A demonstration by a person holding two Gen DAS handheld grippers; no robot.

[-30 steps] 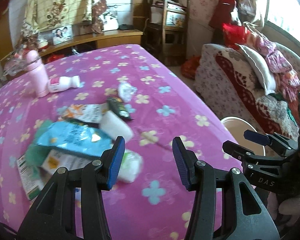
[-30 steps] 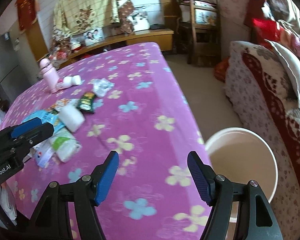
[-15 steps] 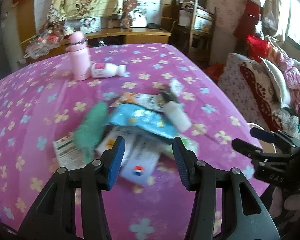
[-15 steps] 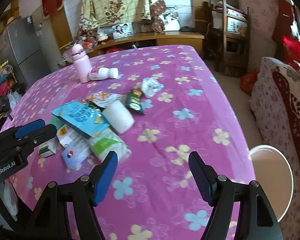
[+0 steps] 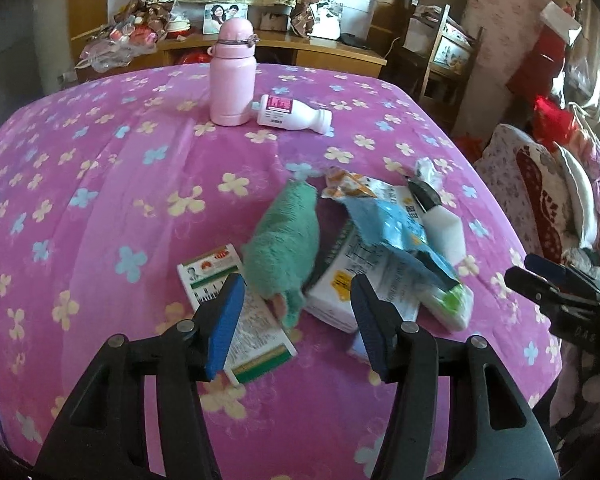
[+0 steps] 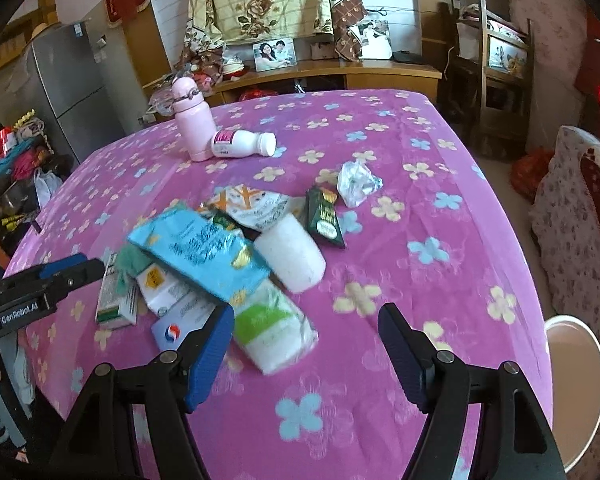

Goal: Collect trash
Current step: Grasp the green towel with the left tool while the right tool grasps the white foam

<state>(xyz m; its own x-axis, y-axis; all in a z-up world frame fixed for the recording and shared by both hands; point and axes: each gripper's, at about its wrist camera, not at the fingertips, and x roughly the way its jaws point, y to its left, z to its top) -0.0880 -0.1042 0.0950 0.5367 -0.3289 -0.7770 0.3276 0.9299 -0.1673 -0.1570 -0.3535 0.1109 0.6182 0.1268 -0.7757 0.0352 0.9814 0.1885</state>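
Trash pile lies on the pink flowered tabletop (image 5: 100, 184), nearer the camera than the upright pink bottle (image 5: 232, 76).

Left of the green plush cloth (image 5: 284, 248): flat carton (image 5: 236, 312), long axis running toward the bottle. Judged light and stiff; grip across its narrow edges.

Right of the cloth: blue wrapper (image 6: 200, 256), limp, likely slippery; pinch a free corner.

Left tongs (image 5: 296, 320) spread, empty, above cloth and carton. Right tongs (image 6: 306, 354) spread, empty, over a green-white packet (image 6: 276, 328).

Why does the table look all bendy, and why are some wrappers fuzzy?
Both wrist views use a fisheye lens, so the pink flowered tablecloth bulges. In the right wrist view the blue foil wrapper is smeared; in the left wrist view, window glare washes out the upper right corner.
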